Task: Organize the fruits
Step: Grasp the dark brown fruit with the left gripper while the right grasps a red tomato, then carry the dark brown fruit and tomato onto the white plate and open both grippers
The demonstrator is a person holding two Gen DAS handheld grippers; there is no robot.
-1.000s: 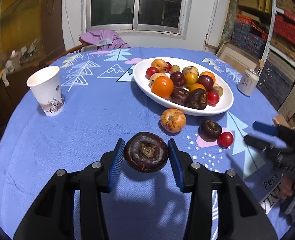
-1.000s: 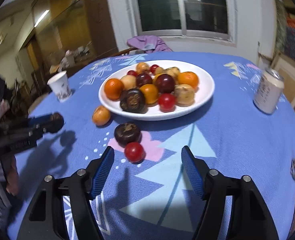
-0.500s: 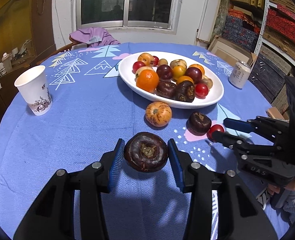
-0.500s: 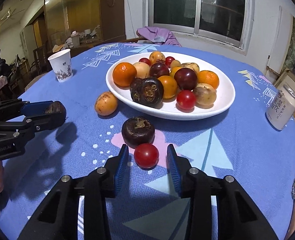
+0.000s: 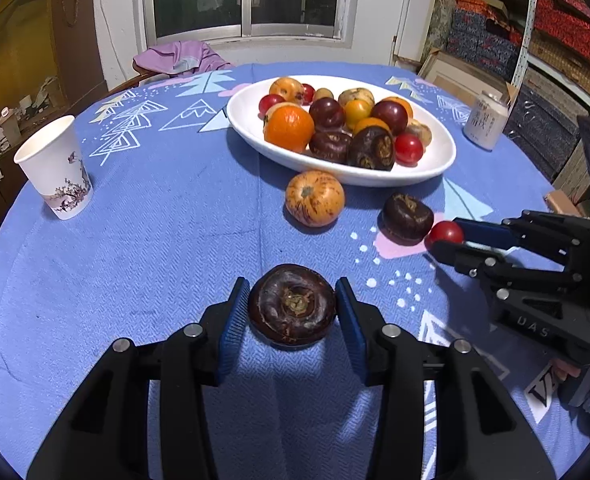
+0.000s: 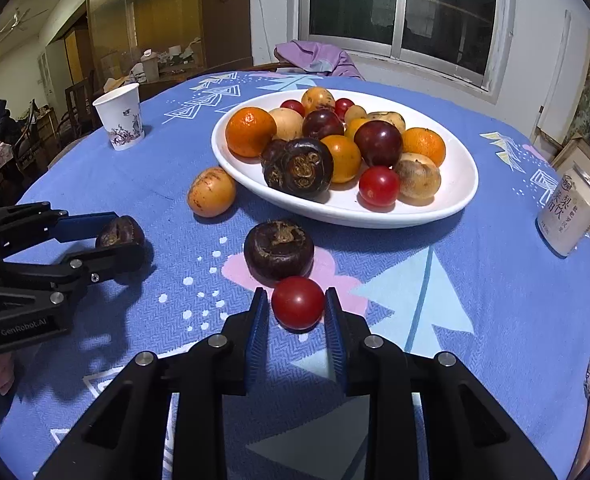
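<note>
The white oval plate (image 6: 461, 196) holds about fourteen fruits; three lie loose just beside it. The left gripper (image 5: 291, 307) is clamped on a dark mangosteen (image 5: 291, 304), off the cloth. The right gripper (image 6: 297, 307) brackets a cherry tomato (image 6: 297, 302); contact unclear, and squeezing could burst it or nudge the neighbouring mangosteen (image 6: 278, 249).

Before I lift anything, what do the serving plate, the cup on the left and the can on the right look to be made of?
Plate: white with a glossy glaze, likely ceramic, though melamine would look alike.
Cup: matte white with printed blossoms and a rolled rim, probably paper.
Can: pale printed wall and silvery rim, likely aluminium.
</note>
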